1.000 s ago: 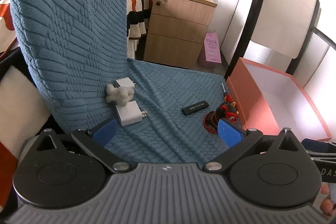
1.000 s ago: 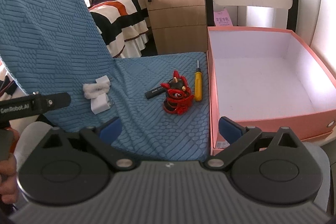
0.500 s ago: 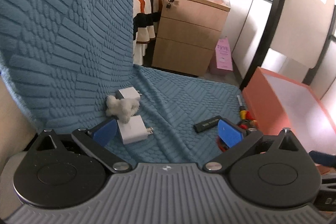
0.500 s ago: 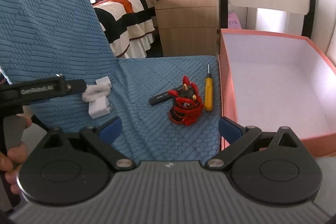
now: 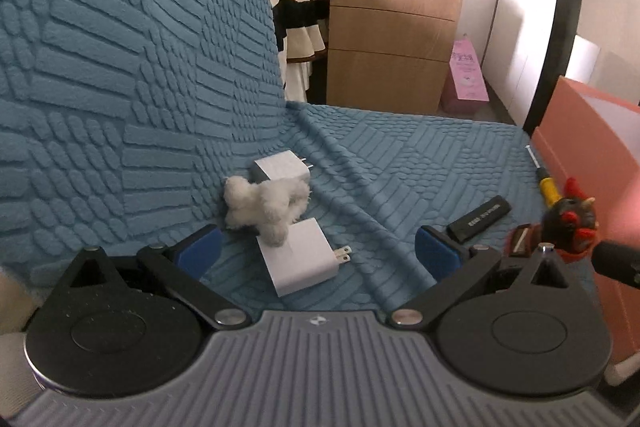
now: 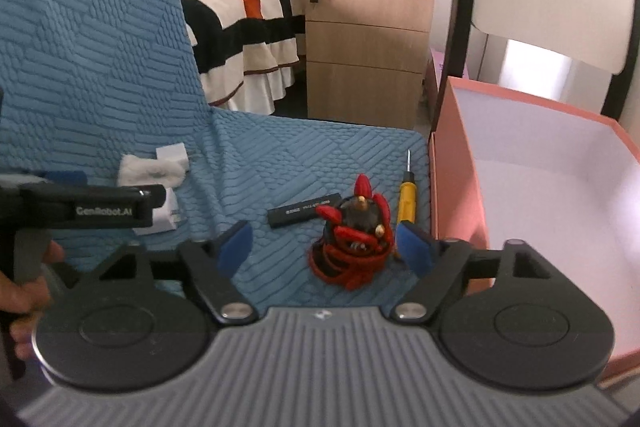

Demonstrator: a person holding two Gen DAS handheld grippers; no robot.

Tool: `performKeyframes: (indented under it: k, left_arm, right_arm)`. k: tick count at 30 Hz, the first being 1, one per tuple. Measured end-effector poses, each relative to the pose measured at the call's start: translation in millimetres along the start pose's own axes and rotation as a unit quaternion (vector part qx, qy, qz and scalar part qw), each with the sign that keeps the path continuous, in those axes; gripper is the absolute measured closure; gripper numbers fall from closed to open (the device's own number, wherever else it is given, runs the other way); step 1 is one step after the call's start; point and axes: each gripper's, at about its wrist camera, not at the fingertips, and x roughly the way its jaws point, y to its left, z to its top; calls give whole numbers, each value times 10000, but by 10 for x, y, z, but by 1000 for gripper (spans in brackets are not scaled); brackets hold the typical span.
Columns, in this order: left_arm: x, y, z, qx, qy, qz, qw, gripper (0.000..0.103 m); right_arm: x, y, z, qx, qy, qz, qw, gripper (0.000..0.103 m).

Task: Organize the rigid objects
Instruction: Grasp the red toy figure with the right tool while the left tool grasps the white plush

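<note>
White charger (image 5: 306,262) lies flat on blue textured cover (image 5: 400,155), just ahead of left tool (image 5: 316,249), betw. its two blue pads, prongs twd the right pad. Fluffy white toy (image 5: 266,205) sits touching charger's far end; 2nd white charger (image 5: 280,167) just beyond toy, against the upright part of the cover.

Left tool: wide open, holding nothing, pads either side of near charger w/o touching.

Right tool (image 6: 326,243): also wide open, nothing gripped. Red-and-black figurine (image 6: 354,239) w/ coiled red cord stands betw. its pads, closer to the right pad; contact can't be told. Black stick (image 6: 304,213) lies just beyond & left of figurine. Yellow-handled screwdriver (image 6: 407,201) lies ahead of the right pad, tip pointing away, alongside pink box (image 6: 452,163). Box sits right of right tool, open top, white inside.

Left tool's body seen in right view, far left, w/ person's hand (image 6: 24,291) on it.

Bkgd: wooden drawer cabinet (image 6: 366,47) & striped bed (image 6: 248,15) beyond the cover.
</note>
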Motion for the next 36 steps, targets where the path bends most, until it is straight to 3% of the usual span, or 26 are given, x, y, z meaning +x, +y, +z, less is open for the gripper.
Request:
performKeyframes:
  k: [6, 14, 17, 21, 36]
  left_arm:
    - [183, -72, 48, 260, -32, 211, 9994, 1]
    - [431, -77, 152, 305, 129, 325, 9989, 15]
    - [520, -69, 173, 332, 171, 379, 9986, 16]
    - [586, -64, 203, 370, 114, 514, 9979, 17]
    - [671, 38, 223, 219, 146, 855, 9960, 70]
  right_arm:
    - [229, 22, -18, -327, -117, -168, 9993, 36]
    - [412, 34, -10, -632, -300, -291, 9971, 37]
    - [451, 39, -16, -764, -297, -230, 9964, 37]
    - [562, 23, -29, -832, -167, -475, 9953, 37]
    - [778, 8, -158, -938, 392, -746, 9920, 37]
